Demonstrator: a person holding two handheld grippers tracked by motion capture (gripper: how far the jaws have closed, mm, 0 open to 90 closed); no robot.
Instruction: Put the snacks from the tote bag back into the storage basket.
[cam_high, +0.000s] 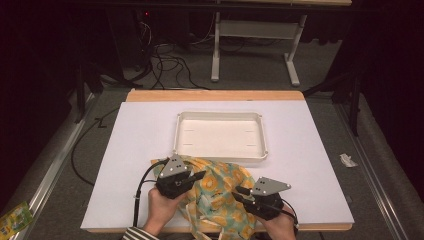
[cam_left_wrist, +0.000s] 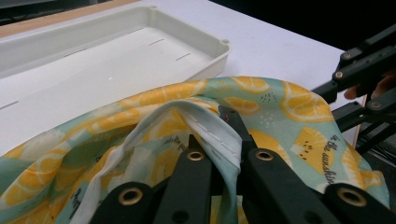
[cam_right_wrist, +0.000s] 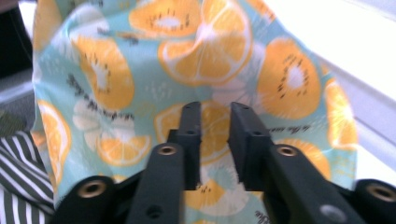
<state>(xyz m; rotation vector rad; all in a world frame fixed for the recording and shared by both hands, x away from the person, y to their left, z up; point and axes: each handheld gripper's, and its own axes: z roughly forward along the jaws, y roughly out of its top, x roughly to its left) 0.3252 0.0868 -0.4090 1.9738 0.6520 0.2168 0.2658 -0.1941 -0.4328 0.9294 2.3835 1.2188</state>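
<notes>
The left gripper (cam_left_wrist: 219, 154) is pinching the stitched hem of the lemon-print cloth (cam_high: 220, 192), its jaws clamped on the fold. The cloth is lying crumpled at the table's (cam_high: 310, 150) near edge, just before the white tray (cam_high: 220, 135). It looks light, limp and slippery; hems are offering the surest hold. The right gripper (cam_right_wrist: 215, 135) is hovering with jaws parted, gripping nothing.

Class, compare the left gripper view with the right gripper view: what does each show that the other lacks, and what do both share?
Left gripper view: the left gripper shut on the hem of the cloth, and the white tray behind. Right gripper view: the right gripper open with a gap between its jaws, and a striped sleeve. Both: the orange-slice printed cloth on the white table.
</notes>
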